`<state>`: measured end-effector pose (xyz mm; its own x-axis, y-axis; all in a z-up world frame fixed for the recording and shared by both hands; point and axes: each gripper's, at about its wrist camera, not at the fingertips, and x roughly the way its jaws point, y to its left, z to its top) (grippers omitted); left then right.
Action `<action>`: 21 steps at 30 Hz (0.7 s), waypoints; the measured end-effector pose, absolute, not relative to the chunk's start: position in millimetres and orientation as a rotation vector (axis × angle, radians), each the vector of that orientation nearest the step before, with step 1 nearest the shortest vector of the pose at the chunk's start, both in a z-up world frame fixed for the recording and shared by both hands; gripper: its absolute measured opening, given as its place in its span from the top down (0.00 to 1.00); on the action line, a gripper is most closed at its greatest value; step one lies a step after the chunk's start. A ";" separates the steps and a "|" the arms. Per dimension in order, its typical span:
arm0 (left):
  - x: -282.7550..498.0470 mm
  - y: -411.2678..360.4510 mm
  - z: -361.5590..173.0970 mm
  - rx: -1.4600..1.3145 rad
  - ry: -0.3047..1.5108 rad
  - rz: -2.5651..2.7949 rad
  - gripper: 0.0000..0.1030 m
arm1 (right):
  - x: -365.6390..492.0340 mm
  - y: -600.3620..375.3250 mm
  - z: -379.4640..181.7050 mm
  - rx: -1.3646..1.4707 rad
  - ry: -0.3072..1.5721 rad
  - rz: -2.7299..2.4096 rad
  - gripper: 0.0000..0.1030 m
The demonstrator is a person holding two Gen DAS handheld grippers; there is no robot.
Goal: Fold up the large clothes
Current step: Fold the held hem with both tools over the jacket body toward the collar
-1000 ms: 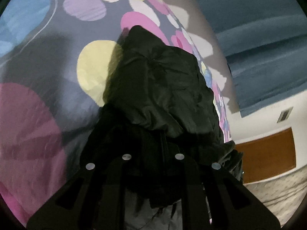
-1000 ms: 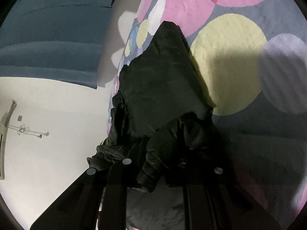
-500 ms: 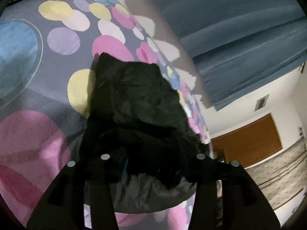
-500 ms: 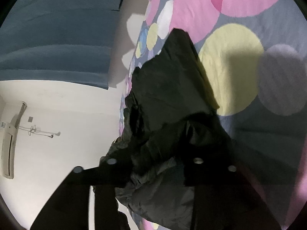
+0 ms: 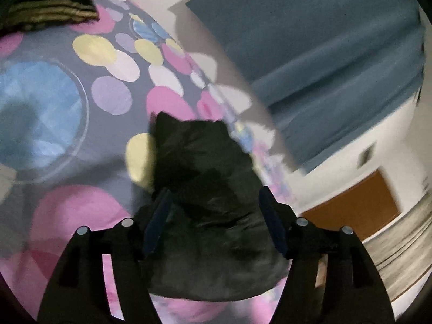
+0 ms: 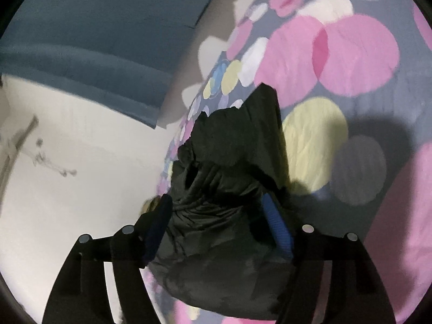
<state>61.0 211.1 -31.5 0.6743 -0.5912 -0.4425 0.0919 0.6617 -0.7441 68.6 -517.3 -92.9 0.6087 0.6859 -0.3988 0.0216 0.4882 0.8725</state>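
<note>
A black padded garment (image 5: pixel 205 189) lies folded in a narrow bundle on a bedspread (image 5: pixel 54 178) printed with pink, yellow, blue and lilac circles. My left gripper (image 5: pixel 214 202) is open above its near end, blue-padded fingers (image 5: pixel 158 221) spread wide, not touching it. In the right wrist view the same garment (image 6: pixel 232 183) lies along the bed's edge. My right gripper (image 6: pixel 217 213) is open too, its fingers (image 6: pixel 278 226) on either side of the near end. Both views are motion-blurred.
A striped yellow and black cloth (image 5: pixel 51 2) lies at the bed's far corner. Blue curtains (image 5: pixel 324 62) hang behind the bed, with a white wall (image 6: pixel 67 175), a brown panel (image 5: pixel 351 205) and floor beside it.
Both grippers were shut on the garment's near end a second ago. They have opened, let it go and drawn back and up. The garment now rests on the bed.
</note>
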 end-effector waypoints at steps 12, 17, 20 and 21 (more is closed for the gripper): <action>87.0 174.6 -47.3 -0.415 0.787 -0.501 0.33 | 97.0 -490.0 -91.6 0.638 0.909 0.518 0.29; 102.0 175.4 -44.2 -0.410 0.775 -0.517 0.31 | 105.2 -477.5 -89.5 0.526 0.910 0.554 0.28; 108.1 169.9 -42.9 -0.382 0.777 -0.536 0.31 | 108.2 -475.2 -88.6 0.498 0.902 0.564 0.28; 110.2 167.1 -43.0 -0.366 0.779 -0.538 0.31 | 109.1 -473.8 -88.1 0.496 0.898 0.568 0.28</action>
